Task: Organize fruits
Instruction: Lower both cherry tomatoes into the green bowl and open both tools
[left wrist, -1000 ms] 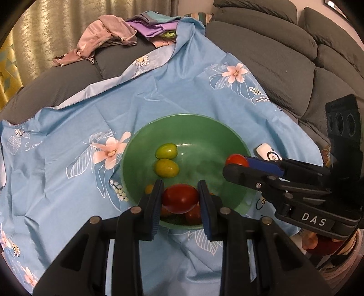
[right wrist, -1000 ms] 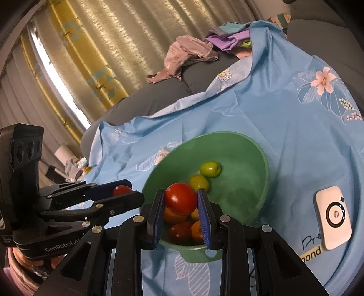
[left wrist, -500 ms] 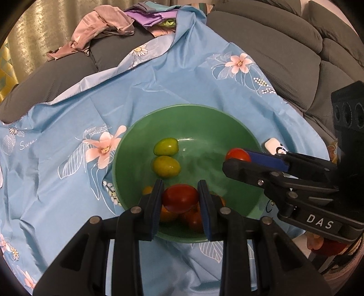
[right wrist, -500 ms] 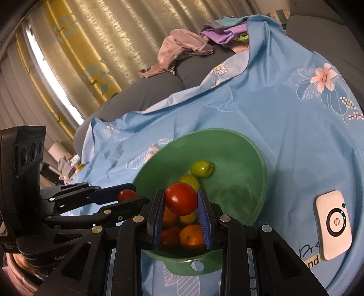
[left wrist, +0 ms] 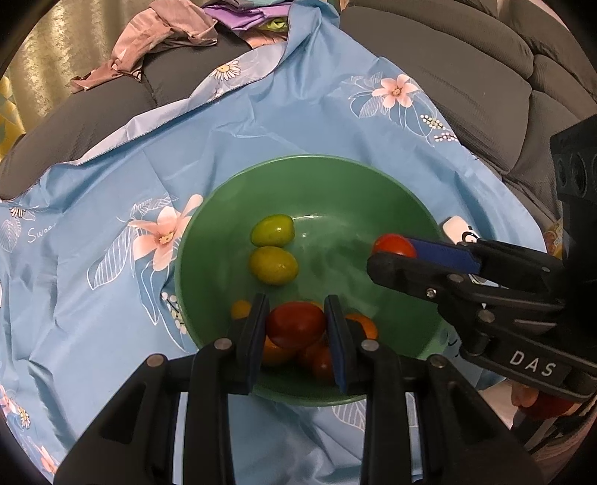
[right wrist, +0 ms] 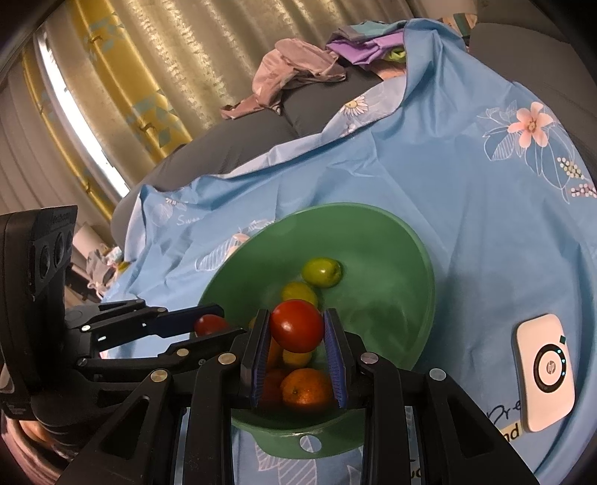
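A green bowl (left wrist: 335, 175) sits on a blue floral cloth and holds two yellow-green fruits (left wrist: 273, 265), oranges (right wrist: 306, 388) and red tomatoes. My left gripper (left wrist: 296, 324) is shut on a red tomato (left wrist: 296, 324) just above the bowl's near side. My right gripper (right wrist: 296, 328) is shut on another red tomato (right wrist: 296, 325) over the bowl's near rim (right wrist: 429, 283). In the left wrist view the right gripper (left wrist: 395, 248) comes in from the right with its tomato (left wrist: 393, 244) over the bowl.
A white HP device (right wrist: 545, 373) lies on the cloth (left wrist: 93, 261) to the right of the bowl. Clothes (left wrist: 164, 33) are piled on the grey sofa (left wrist: 466, 67) behind. Curtains (right wrist: 130, 74) hang at the far left.
Both grippers have moved forward and lower over the bowl, each still holding its tomato. The bowl looks larger and nearer in both views.
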Available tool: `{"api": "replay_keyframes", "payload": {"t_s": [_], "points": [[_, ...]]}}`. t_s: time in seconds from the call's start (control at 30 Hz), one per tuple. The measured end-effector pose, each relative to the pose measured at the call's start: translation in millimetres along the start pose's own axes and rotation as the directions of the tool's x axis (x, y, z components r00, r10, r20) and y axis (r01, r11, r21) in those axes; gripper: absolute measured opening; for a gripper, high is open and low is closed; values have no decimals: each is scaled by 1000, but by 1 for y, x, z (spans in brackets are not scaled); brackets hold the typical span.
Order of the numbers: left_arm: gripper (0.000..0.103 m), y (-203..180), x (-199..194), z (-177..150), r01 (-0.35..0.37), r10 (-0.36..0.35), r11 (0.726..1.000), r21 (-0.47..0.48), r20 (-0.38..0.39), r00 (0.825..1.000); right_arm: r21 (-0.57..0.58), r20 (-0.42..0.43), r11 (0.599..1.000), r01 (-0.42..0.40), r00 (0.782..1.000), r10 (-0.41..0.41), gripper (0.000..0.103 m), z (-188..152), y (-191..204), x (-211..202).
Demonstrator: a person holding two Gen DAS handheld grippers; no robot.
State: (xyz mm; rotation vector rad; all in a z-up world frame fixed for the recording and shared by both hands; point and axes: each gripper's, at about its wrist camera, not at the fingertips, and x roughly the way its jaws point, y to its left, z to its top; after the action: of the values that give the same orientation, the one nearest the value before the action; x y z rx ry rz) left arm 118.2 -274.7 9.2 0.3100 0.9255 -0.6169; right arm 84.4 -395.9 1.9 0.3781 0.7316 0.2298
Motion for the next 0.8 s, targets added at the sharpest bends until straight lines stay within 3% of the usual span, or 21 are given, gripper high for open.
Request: {"api": "replay_keyframes", "payload": {"t_s": [0.8], "points": [[31, 1, 7, 1, -12, 12, 1000, -3, -18, 1000, 2, -27, 999, 38, 999, -38, 30, -1, 1, 5]]}}
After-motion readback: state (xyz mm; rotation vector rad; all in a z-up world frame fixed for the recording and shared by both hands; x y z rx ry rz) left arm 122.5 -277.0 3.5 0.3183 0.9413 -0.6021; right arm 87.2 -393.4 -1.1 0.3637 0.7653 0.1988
